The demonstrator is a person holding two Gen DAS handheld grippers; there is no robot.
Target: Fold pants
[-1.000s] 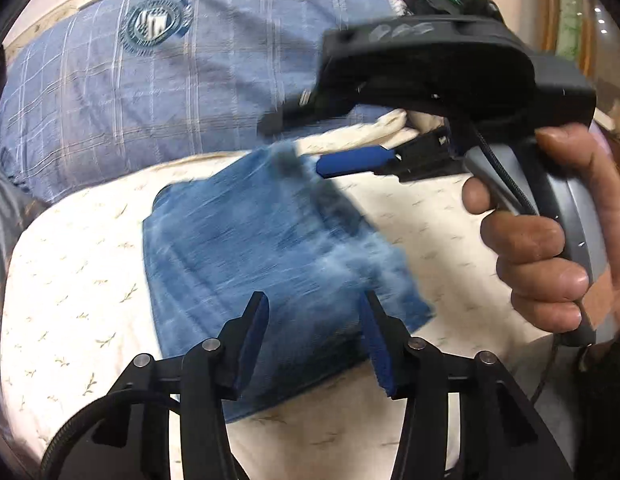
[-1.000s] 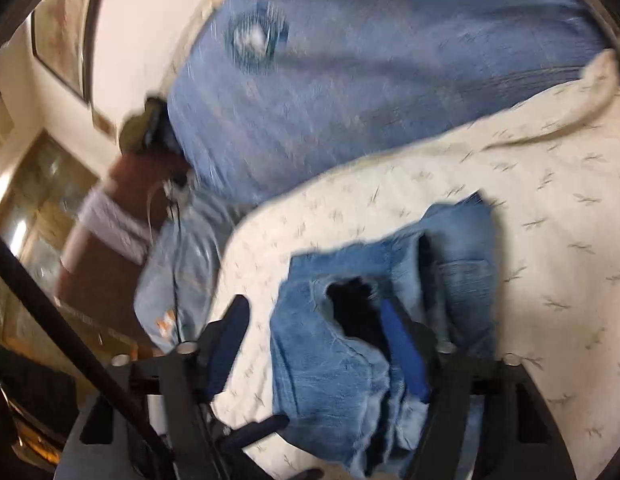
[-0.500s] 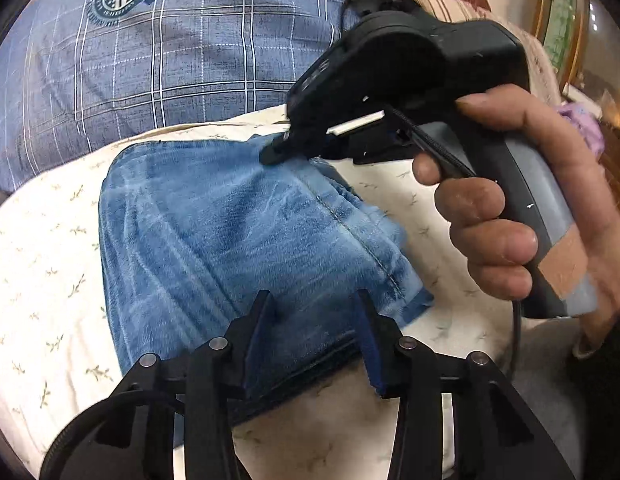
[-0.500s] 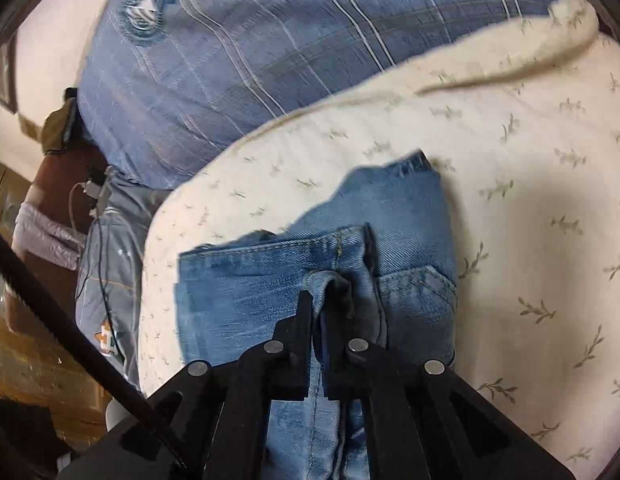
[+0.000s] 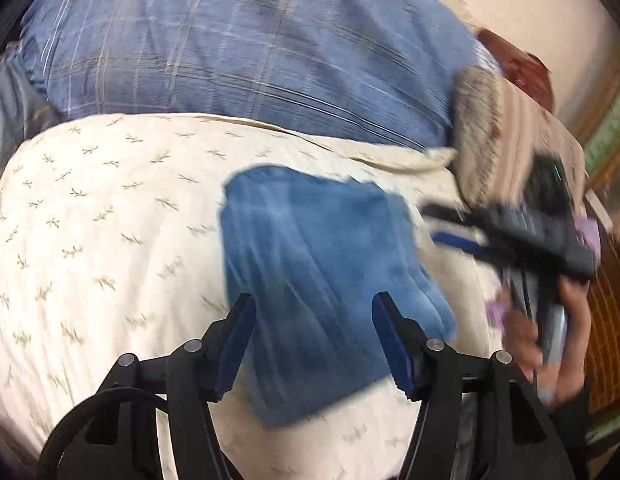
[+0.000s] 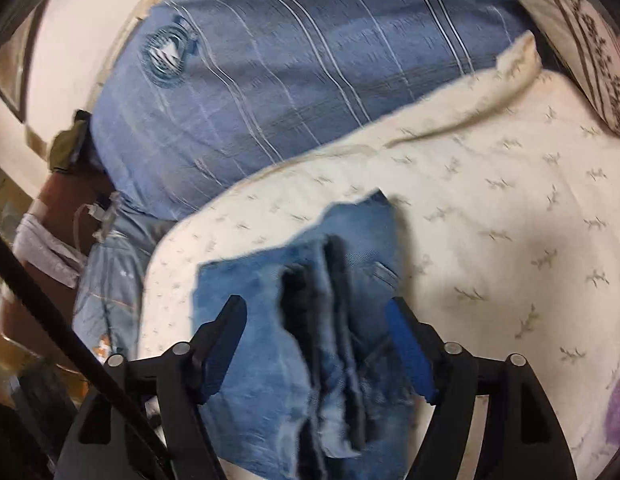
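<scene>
The left gripper [image 5: 314, 344] stands with its jaws spread wide and nothing between the blue pads. The folded pants [image 5: 322, 280] lie flat past and under the gap, so the near part of the blue denim shows between the two fingers; from this view it is not clear whether the pads touch the cloth. The bundle runs from between the fingers up toward the middle of the view, its near corner reaching just right of the right finger.

The right gripper [image 6: 316, 344] is also spread wide and holds nothing. In its own view the pants [image 6: 310, 320] lie straight ahead in the gap, with the stacked folded edges and dark layers of denim running toward the camera between the pads; a pocket seam shows just left of the right finger. In the left wrist view the right gripper [image 5: 450, 226] appears blurred at the right, off the far right edge of the pants, gripped by the person's right hand [image 5: 550, 332].

The pants rest on a cream bed cover [image 5: 109, 240] printed with small sprigs, which spreads on all sides of them. Beyond it, on the far side, lies a large blue plaid pillow [image 5: 249, 48] with a round emblem. At the far right sits a beige patterned cushion [image 5: 502, 128]. A purple patch [image 6: 618, 408] shows at the near right edge of the right wrist view.
</scene>
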